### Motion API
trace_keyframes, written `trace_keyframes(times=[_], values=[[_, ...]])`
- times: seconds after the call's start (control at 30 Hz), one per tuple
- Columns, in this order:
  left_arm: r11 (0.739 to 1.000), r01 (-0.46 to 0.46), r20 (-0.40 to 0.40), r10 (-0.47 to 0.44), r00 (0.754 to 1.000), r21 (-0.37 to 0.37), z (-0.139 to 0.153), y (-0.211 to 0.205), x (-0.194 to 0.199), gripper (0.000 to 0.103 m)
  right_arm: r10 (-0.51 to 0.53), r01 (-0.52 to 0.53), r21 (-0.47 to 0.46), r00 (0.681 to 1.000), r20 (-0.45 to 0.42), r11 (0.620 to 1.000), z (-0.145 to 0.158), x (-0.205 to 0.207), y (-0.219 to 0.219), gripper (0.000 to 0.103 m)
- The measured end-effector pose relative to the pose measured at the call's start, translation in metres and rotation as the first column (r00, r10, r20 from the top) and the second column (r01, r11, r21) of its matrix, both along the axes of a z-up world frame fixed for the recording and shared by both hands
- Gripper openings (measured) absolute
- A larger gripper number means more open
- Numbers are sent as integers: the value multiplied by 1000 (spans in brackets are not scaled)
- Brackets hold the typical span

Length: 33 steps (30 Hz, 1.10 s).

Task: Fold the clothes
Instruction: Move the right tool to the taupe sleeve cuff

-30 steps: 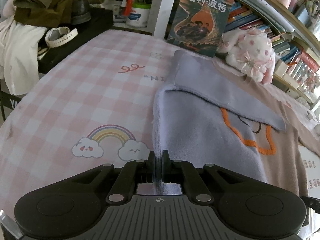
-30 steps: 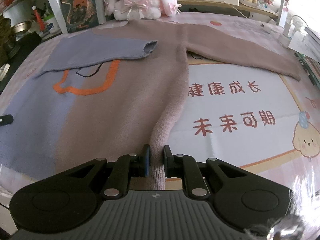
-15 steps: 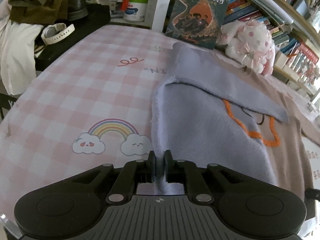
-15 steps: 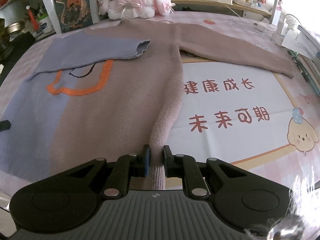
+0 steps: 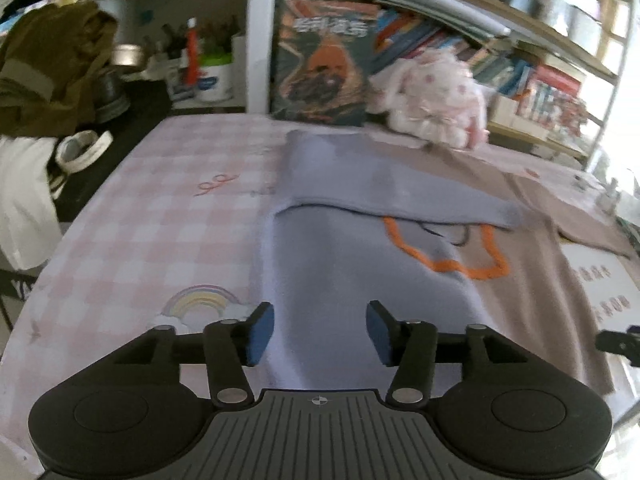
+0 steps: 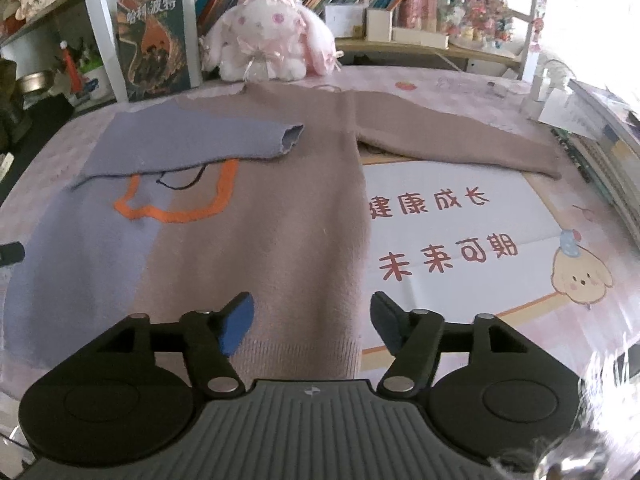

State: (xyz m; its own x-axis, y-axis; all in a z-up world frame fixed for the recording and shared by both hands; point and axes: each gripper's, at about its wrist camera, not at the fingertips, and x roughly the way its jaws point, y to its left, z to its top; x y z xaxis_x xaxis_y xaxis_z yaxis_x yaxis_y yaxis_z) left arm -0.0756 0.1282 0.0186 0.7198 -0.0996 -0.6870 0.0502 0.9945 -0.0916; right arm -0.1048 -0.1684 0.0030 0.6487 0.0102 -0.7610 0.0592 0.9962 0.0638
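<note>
A lavender and dusty-pink sweater [image 6: 256, 232] with an orange outline lies flat on the table, its hem nearest me. The lavender sleeve [image 6: 192, 144] is folded across the chest; the pink sleeve [image 6: 452, 140] stretches out to the right. My right gripper [image 6: 312, 320] hovers over the pink hem, its jaws opening, and the pads touch nothing. In the left wrist view the sweater [image 5: 360, 272] shows its lavender side, and my left gripper [image 5: 320, 332] hangs above that hem corner, its jaws also opening and clear of the cloth.
A pink checked mat [image 5: 160, 220] with a rainbow covers the table on the left; a printed mat with red characters [image 6: 448, 240] lies on the right. A plush rabbit [image 6: 272, 40] and a book [image 6: 156, 36] stand at the back. Clothes and clutter sit at far left [image 5: 48, 76].
Both grippers let go of the sweater's hem, opened wide and rose slightly. The hem now lies flat on the table.
</note>
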Motion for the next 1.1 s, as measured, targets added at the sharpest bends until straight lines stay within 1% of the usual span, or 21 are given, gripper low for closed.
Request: trace_keyframes(times=[0.1,0.2,0.33,0.4,0.6,0.83,1.0,1.1], values=[[999,50,11,-50,999,18,1,-10,-7,63,-25,25,-3,1000,10,1000,2,-8,2,68],[996,84,23,-85,996,36,2,-16,-13,67,-44,44,-15,999,16,999,2,-17,5,70],[994,109,23,-110,994,24,-1,-18,-18,73,-66,67,-37,998,20,997,3,-29,9,75],[992,125,19,-126,992,21,-3,-21,-20,74,-78,79,-48,997,20,996,2,-35,10,76],[981,193,2,-193,981,15,-11,-32,-24,76,-104,104,-71,995,9,992,0,-49,12,76],[965,263,21,-263,965,24,-9,-48,-22,76,-153,154,-93,988,21,984,5,-57,7,76],[958,284,31,-285,958,26,-9,-55,-17,80,-167,170,-108,985,34,980,8,-58,4,76],[958,287,36,-288,957,22,-8,-59,-13,81,-172,176,-114,984,44,978,9,-57,2,76]])
